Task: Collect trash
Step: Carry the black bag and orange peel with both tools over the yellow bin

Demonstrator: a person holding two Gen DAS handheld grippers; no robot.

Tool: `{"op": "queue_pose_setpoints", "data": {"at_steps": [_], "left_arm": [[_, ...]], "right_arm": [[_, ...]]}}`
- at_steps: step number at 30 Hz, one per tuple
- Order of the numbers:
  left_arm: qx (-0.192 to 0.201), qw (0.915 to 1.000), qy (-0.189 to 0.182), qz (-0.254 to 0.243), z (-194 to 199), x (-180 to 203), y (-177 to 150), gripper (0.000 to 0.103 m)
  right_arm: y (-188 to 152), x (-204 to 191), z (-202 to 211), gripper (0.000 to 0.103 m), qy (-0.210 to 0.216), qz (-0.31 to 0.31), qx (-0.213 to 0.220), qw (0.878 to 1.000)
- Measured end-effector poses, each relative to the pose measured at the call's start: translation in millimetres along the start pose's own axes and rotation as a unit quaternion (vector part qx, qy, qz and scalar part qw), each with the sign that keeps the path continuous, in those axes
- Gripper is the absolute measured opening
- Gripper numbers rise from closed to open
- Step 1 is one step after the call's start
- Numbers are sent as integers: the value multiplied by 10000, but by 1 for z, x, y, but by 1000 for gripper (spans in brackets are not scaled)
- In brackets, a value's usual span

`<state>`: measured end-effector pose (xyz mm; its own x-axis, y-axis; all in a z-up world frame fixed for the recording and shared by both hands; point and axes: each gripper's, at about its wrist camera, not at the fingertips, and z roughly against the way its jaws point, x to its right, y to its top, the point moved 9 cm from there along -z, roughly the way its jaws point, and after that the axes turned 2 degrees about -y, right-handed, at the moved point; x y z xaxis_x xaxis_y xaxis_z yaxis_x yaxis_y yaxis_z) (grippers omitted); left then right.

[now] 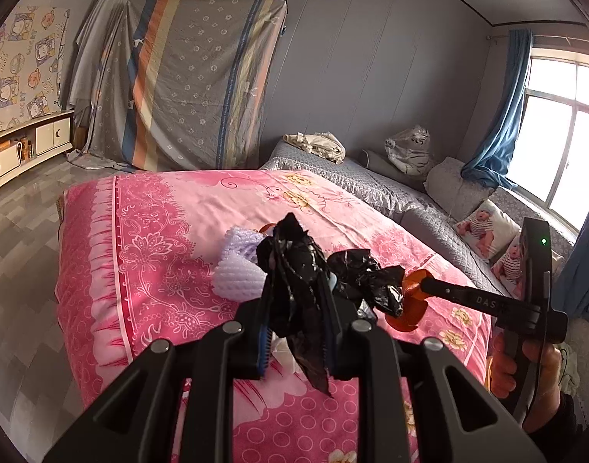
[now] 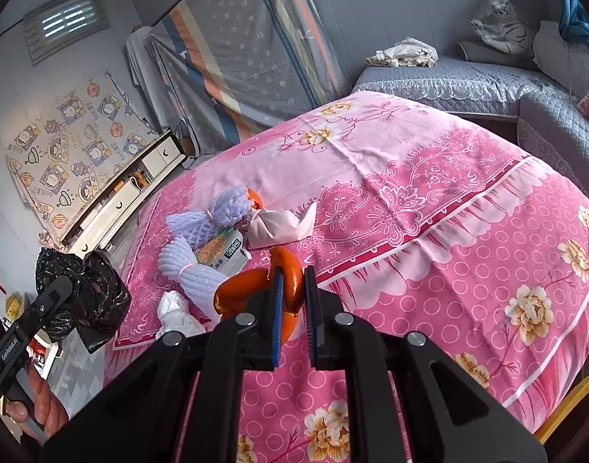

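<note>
My left gripper (image 1: 298,305) is shut on a crumpled black plastic bag (image 1: 294,266), held above the pink flowered bedspread (image 1: 159,231). My right gripper (image 2: 294,301) is shut on a curled orange peel (image 2: 290,270). Each shows in the other's view: the right gripper (image 1: 414,289) with the peel (image 1: 406,310), and the left gripper (image 2: 57,293) with the bag (image 2: 93,297). Still on the bed lie purple foam nets (image 2: 225,208), a printed carton (image 2: 221,250), a pale pink wrapper (image 2: 282,223) and a white crumpled paper (image 2: 176,312).
A grey quilted sofa (image 1: 371,185) with pillows and a bagged plush toy (image 1: 410,150) runs behind the bed under the window. A striped sheet (image 1: 194,77) covers tall furniture. A low white cabinet (image 1: 28,146) stands at the left wall. A yellow rim (image 2: 564,405) shows at bottom right.
</note>
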<state>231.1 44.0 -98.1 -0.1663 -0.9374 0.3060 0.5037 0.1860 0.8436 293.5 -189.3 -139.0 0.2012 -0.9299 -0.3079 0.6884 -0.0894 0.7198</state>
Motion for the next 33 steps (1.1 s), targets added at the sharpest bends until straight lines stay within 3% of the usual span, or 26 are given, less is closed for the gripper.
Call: {"op": "queue_pose_setpoints", "data": {"at_steps": [16, 33], "left_arm": [[440, 9989, 10, -165, 31, 41, 27, 19], [718, 9926, -748, -628, 54, 138, 44, 19]], "right_arm": [[19, 4, 92, 9, 34, 38, 794, 9968], [22, 57, 184, 9, -433, -242, 1507, 9873]]}}
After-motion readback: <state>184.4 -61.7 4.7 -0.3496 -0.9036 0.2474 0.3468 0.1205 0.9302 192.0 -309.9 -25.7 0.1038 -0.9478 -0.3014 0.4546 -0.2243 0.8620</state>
